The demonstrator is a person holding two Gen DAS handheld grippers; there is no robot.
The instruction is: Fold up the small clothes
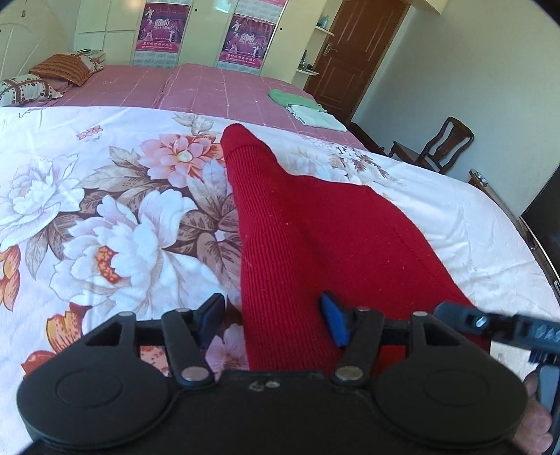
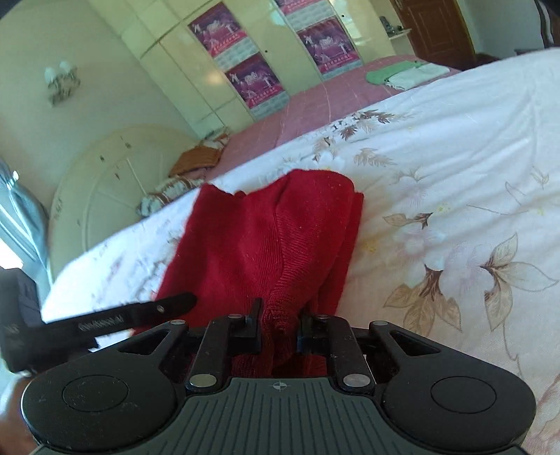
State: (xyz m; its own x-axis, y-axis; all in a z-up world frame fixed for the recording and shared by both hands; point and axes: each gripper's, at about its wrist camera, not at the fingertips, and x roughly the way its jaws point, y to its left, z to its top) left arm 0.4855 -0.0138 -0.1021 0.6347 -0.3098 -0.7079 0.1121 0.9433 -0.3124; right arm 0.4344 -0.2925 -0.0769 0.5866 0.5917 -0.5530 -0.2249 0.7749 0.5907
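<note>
Right gripper (image 2: pixel 280 323) — bunched red sweater (image 2: pixel 266 241) between

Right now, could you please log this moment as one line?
item: red ribbed knit garment on floral quilt | left gripper: open over it | right gripper: shut on bunched edge

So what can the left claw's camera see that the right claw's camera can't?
Only the left view shows a wooden chair by the wall and the left claw open over the red sweater. Only the right view shows a wall lamp and the right claw pinching a bunch of sweater. Both show the flowery blanket, green clothes and posters.
</note>
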